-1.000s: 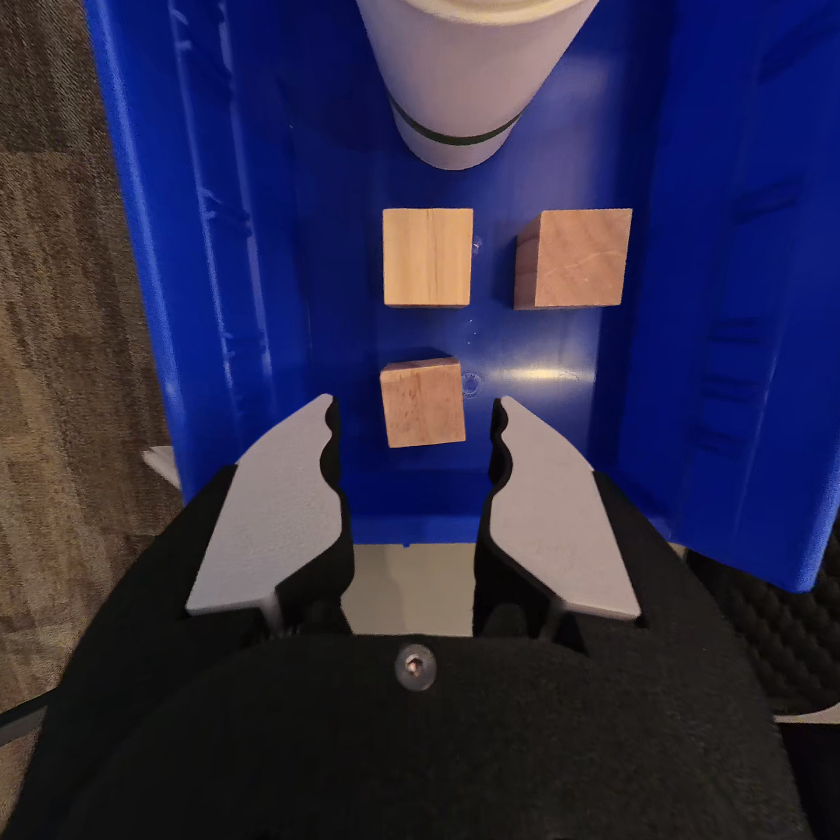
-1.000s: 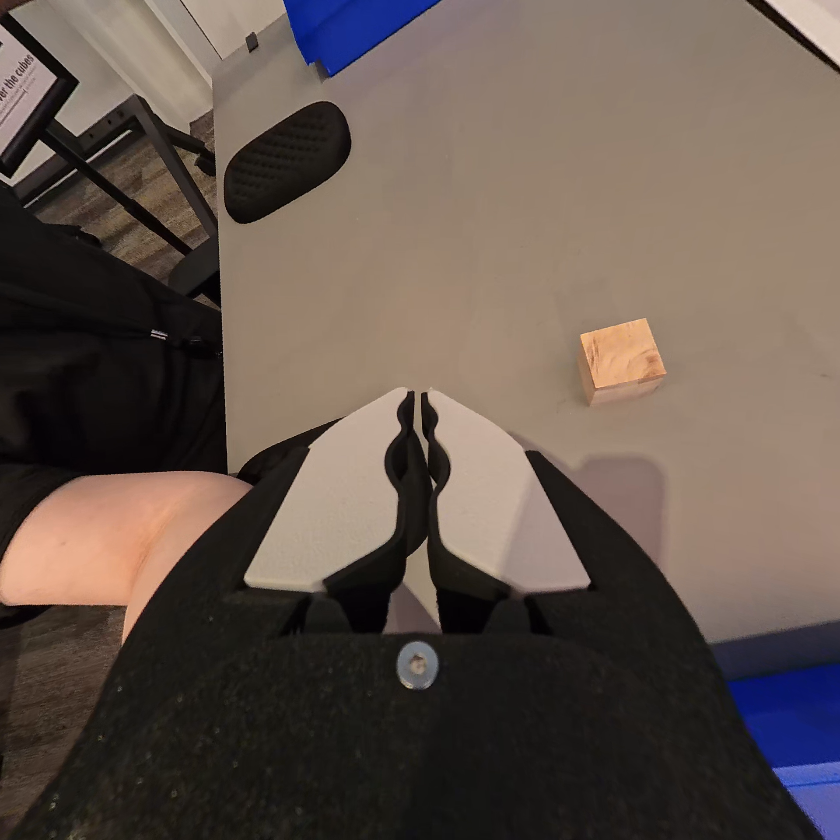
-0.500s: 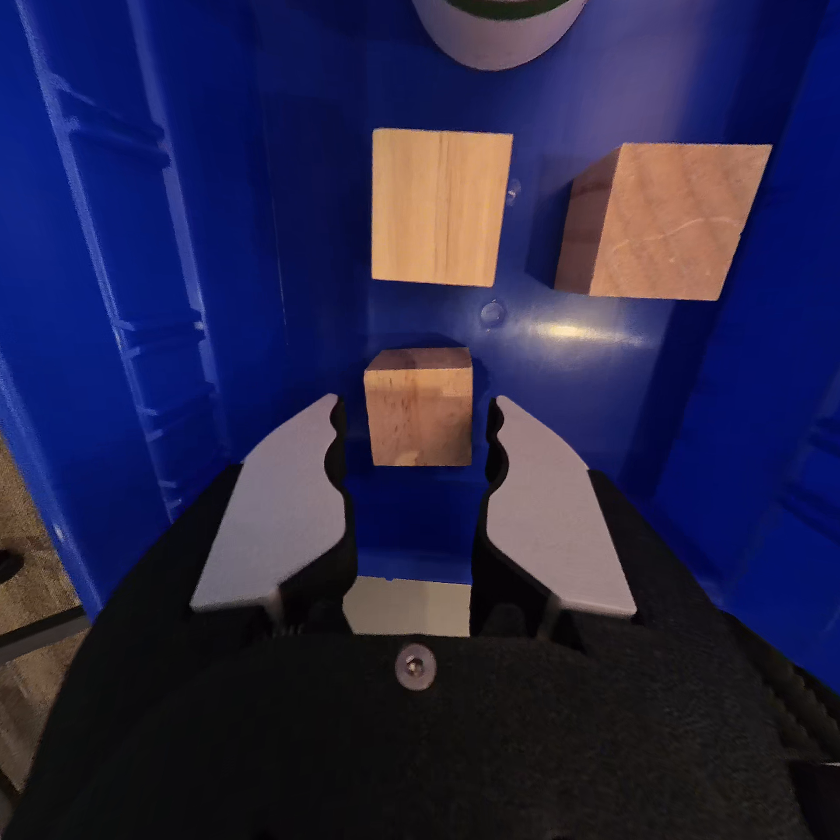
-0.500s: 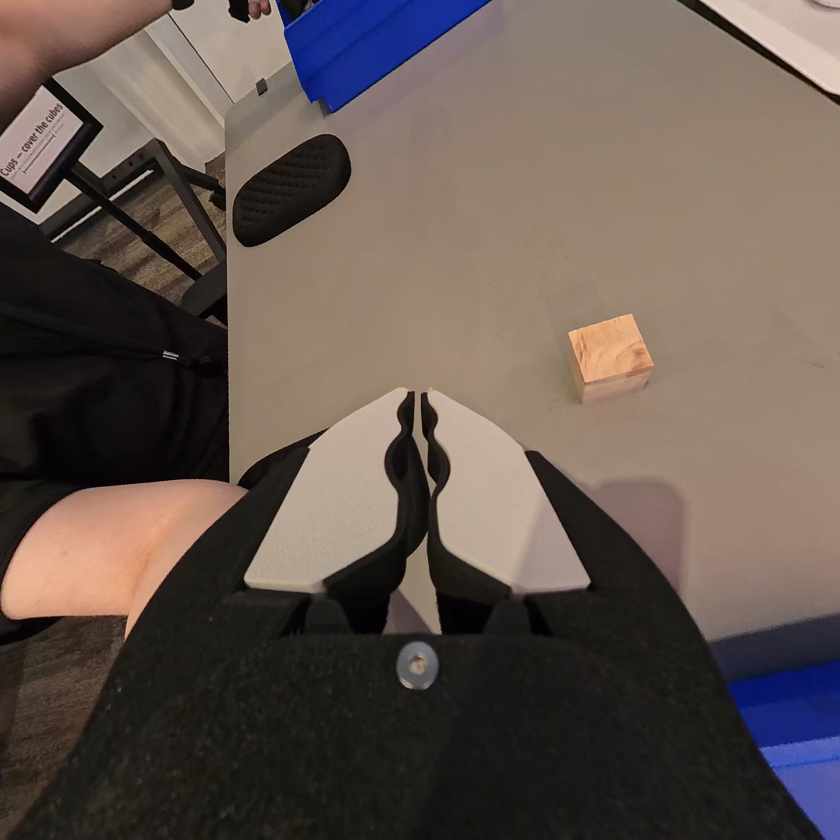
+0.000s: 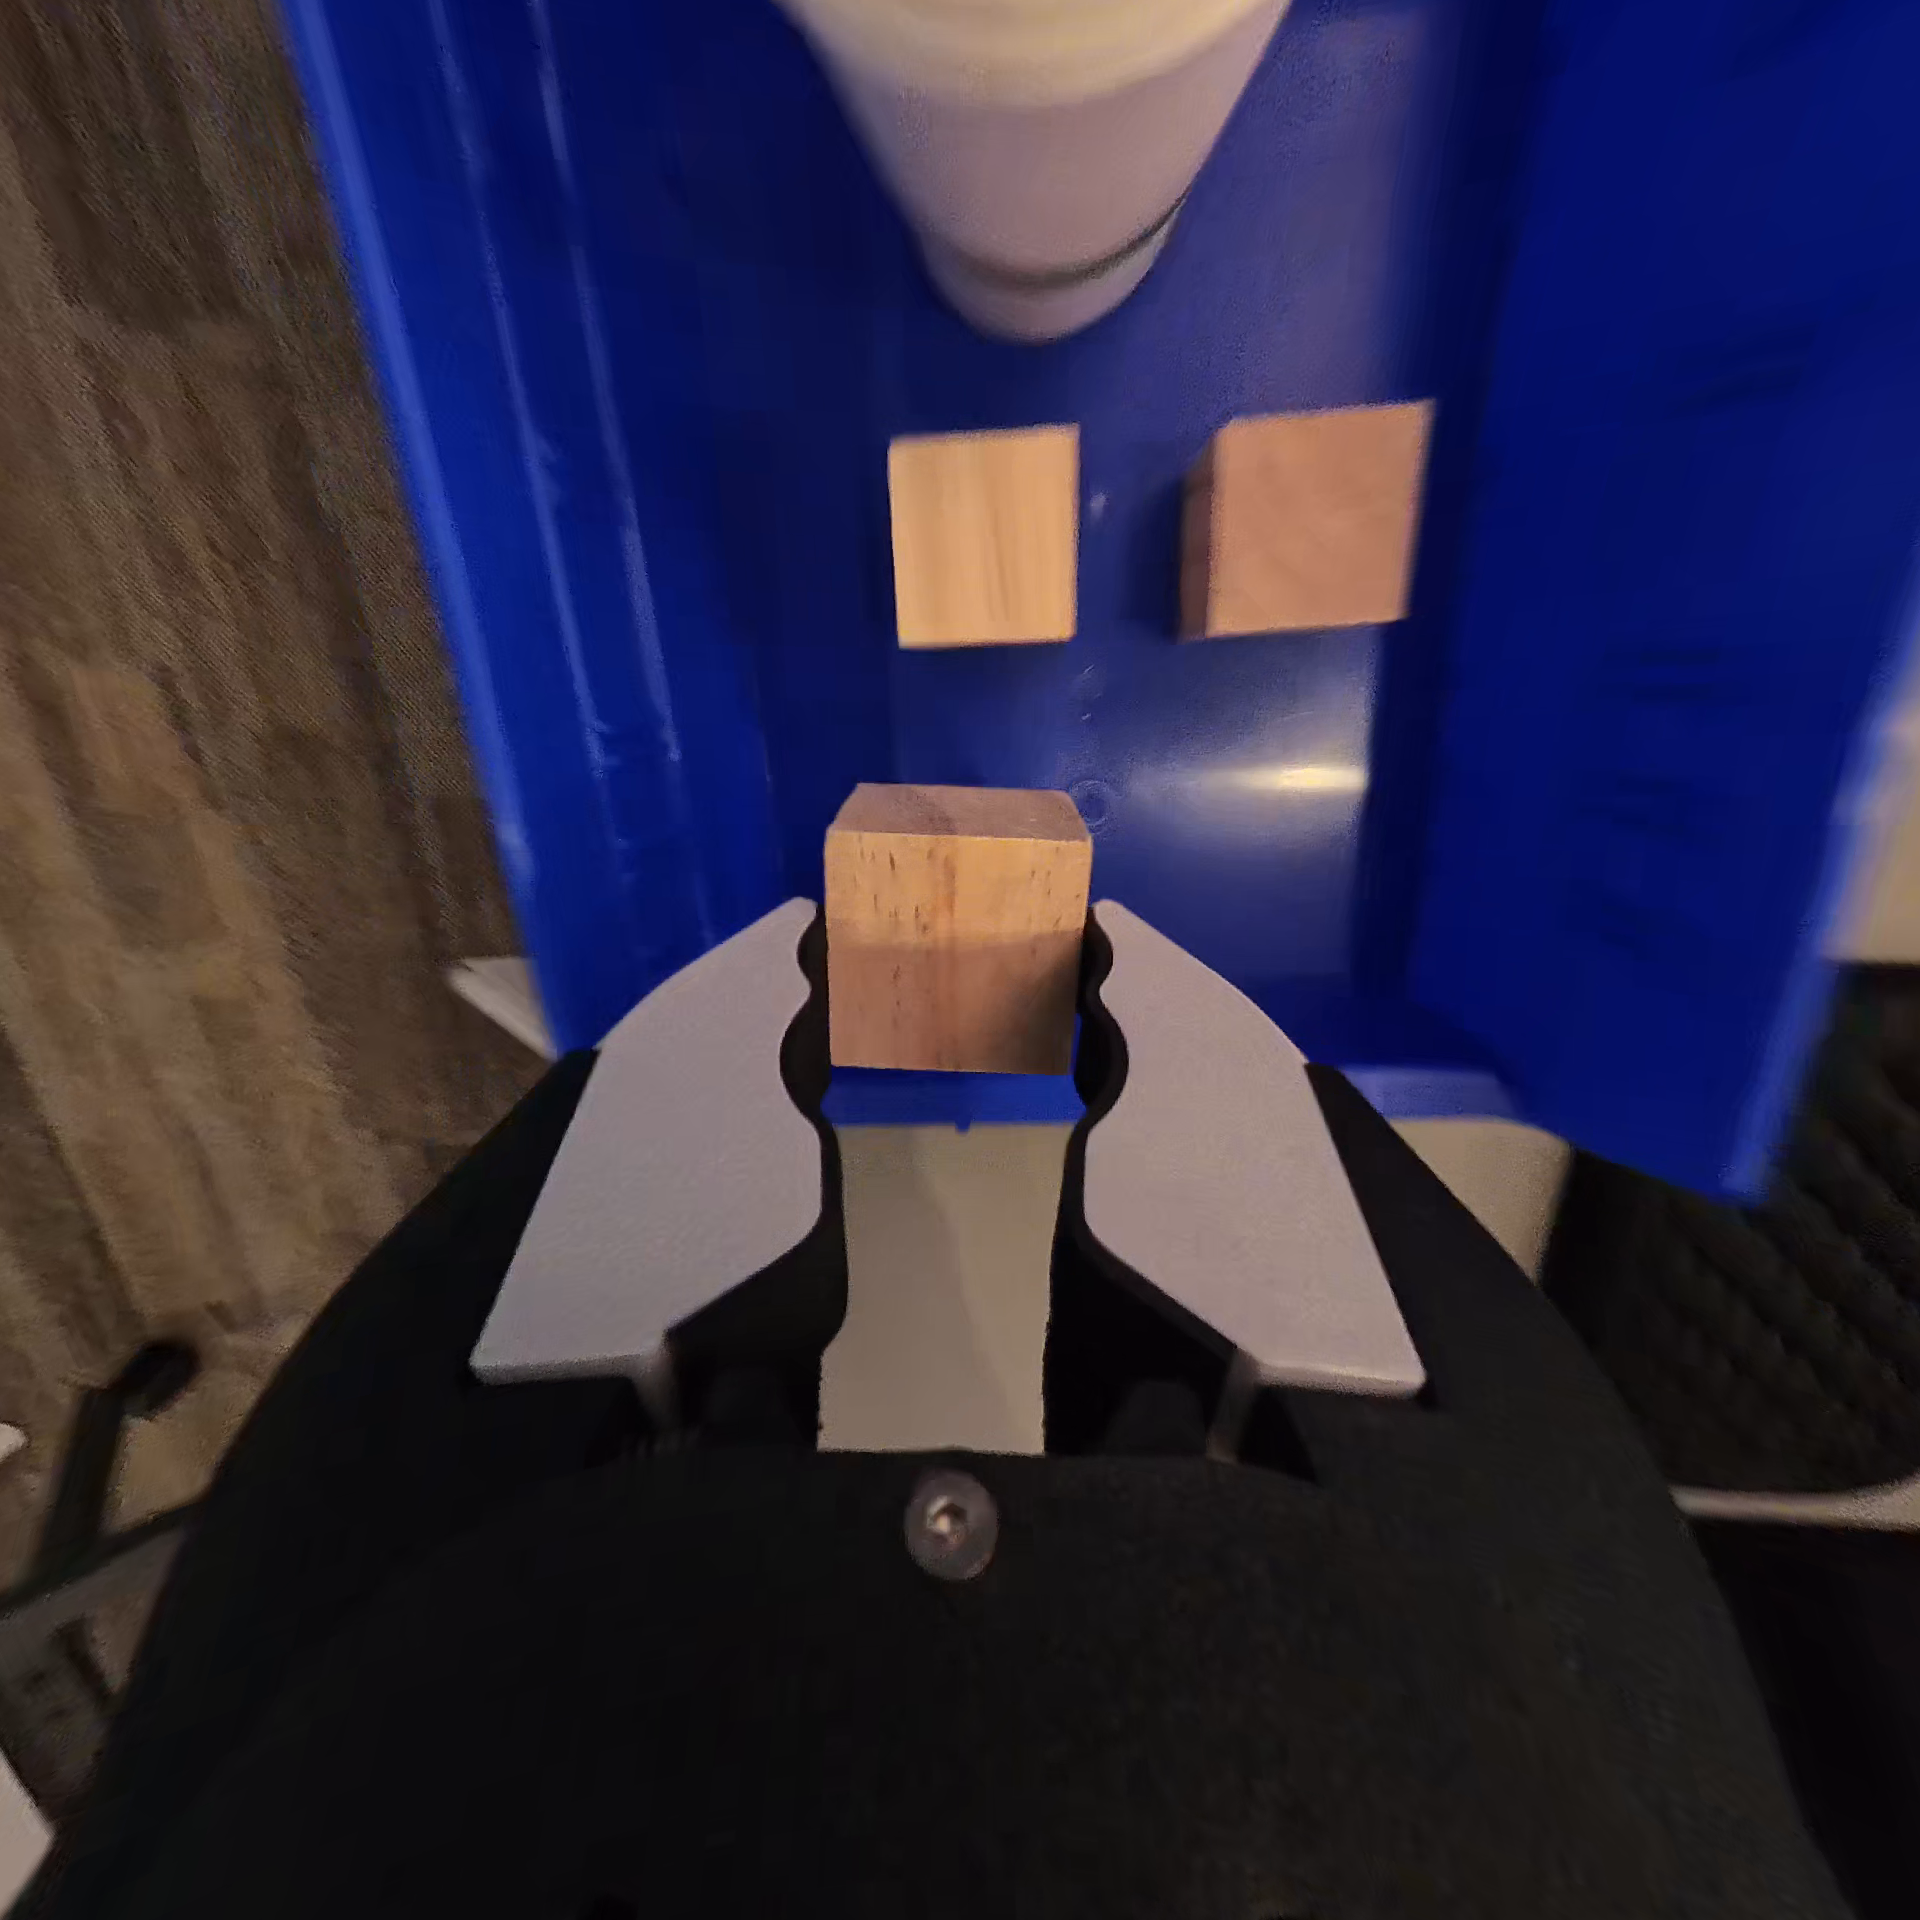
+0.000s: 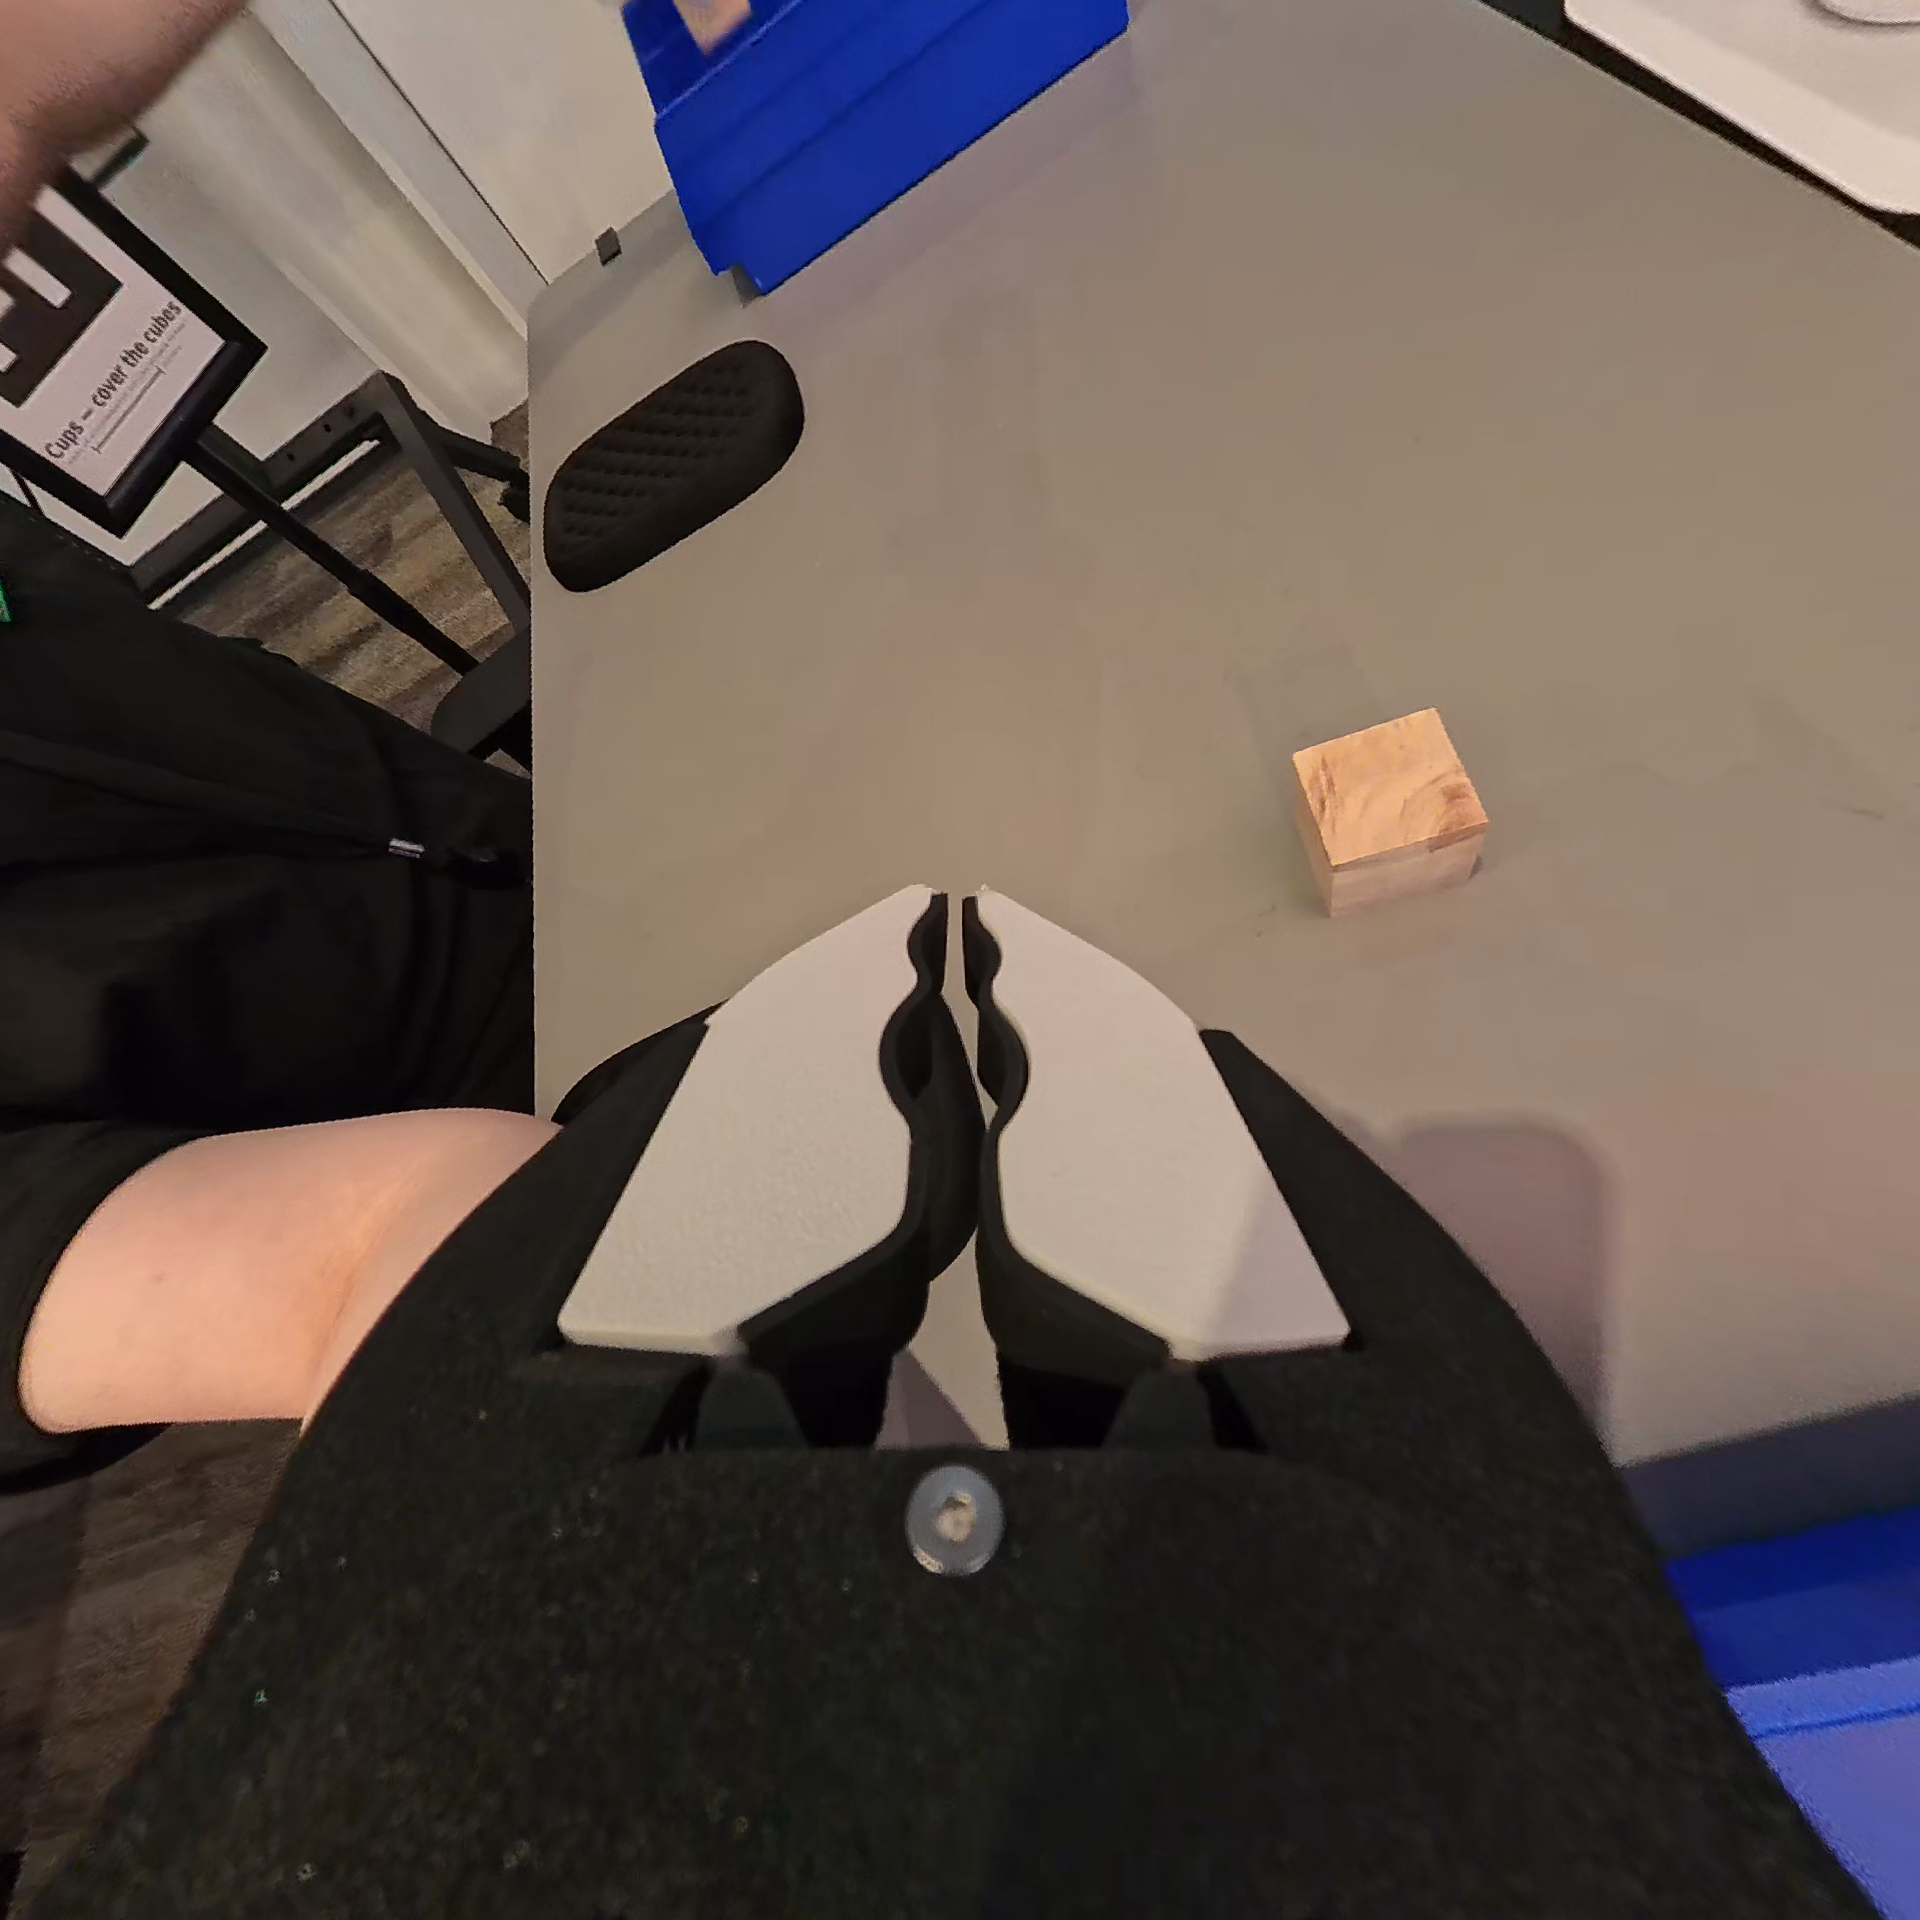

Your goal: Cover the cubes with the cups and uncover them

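My left gripper (image 5: 956, 925) is shut on a wooden cube (image 5: 956, 940) and holds it raised above the blue bin (image 5: 644, 623). Two more wooden cubes lie on the bin floor, one in the middle (image 5: 984, 535) and one to its right (image 5: 1304, 516). A white paper cup (image 5: 1039, 156) stands at the bin's far end. My right gripper (image 6: 956, 899) is shut and empty over the grey table (image 6: 1143, 520). A lone wooden cube (image 6: 1387, 805) sits on the table to its right.
In the right wrist view, the blue bin (image 6: 862, 114) stands at the table's far left corner, with a black textured pad (image 6: 670, 468) near the left edge. A person's leg (image 6: 260, 1247) is at the left. A framed sign (image 6: 99, 343) stands beyond. Another blue bin edge (image 6: 1808, 1662) shows at the lower right.
My left gripper closed on the near cube and lifted it up out of the bin. My right gripper stayed shut and drew back a little from the table cube.
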A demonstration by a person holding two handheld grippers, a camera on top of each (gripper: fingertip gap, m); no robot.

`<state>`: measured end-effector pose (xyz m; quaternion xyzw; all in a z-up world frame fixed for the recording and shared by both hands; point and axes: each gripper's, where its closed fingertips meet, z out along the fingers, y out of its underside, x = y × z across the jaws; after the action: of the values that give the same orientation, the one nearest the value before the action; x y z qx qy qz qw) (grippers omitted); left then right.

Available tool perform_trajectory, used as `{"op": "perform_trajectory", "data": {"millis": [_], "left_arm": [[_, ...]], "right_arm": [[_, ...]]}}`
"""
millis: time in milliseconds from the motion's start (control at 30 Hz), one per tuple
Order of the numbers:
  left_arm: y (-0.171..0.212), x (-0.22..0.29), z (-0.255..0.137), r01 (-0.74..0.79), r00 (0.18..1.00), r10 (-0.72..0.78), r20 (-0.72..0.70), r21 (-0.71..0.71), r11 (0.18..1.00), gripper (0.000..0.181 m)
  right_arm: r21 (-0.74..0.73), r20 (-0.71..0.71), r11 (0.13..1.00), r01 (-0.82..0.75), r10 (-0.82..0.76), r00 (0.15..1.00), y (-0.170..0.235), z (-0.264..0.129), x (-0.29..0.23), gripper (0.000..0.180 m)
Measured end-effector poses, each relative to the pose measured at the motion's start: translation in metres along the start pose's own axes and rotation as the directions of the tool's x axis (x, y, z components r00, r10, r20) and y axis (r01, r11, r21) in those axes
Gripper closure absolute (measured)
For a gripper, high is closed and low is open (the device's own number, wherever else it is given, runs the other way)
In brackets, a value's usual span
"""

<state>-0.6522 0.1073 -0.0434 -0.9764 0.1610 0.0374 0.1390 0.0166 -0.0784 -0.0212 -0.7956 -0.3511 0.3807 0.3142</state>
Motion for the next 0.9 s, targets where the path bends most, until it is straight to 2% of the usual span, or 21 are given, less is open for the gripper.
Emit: {"op": "perform_trajectory", "data": {"millis": [67,167,233,300,433,567,733,800,900], "left_arm": [[-0.031,0.014,-0.051,-0.104,0.994,0.103,0.02,0.079,0.991,0.137],[-0.084,0.078,-0.117,-0.317,0.946,0.324,0.008,0.217,0.923,0.137],[-0.113,0.14,-0.143,-0.433,0.89,0.456,-0.012,0.294,0.852,0.136],[-0.134,0.212,-0.148,-0.525,0.814,0.578,-0.059,0.355,0.774,0.137],[-0.143,0.351,-0.117,-0.692,0.592,0.793,-0.147,0.411,0.593,0.137],[-0.132,0.452,-0.055,-0.791,0.414,0.883,-0.223,0.392,0.47,0.137],[-0.121,0.519,0.015,-0.89,0.268,0.945,-0.185,0.327,0.317,0.137],[-0.117,0.534,0.03,-0.916,0.208,0.964,-0.166,0.312,0.251,0.137],[-0.116,0.552,0.041,-0.926,0.167,0.971,-0.169,0.311,0.213,0.137]], "right_arm": [[-0.013,-0.004,1.0,-0.008,0.008,1.0,0.001,0.002,0.002,0.177],[-0.03,-0.005,0.999,-0.015,0.015,1.0,0.001,0.004,0.001,0.177],[-0.042,-0.007,0.999,-0.013,0.013,1.0,0.002,0.005,0.0,0.177],[-0.045,-0.007,0.999,-0.007,0.007,1.0,0.002,0.005,-0.002,0.177],[-0.026,-0.008,1.0,-0.004,0.003,1.0,0.003,0.001,-0.004,0.177],[-0.008,-0.001,1.0,-0.011,0.011,1.0,0.005,-0.002,-0.004,0.177],[0.001,0.014,1.0,-0.014,0.014,1.0,0.007,-0.002,-0.004,0.177],[-0.001,0.019,1.0,-0.016,0.016,1.0,0.007,-0.001,-0.003,0.177],[-0.004,0.027,1.0,-0.021,0.021,0.999,0.008,-0.001,-0.002,0.177]]}}
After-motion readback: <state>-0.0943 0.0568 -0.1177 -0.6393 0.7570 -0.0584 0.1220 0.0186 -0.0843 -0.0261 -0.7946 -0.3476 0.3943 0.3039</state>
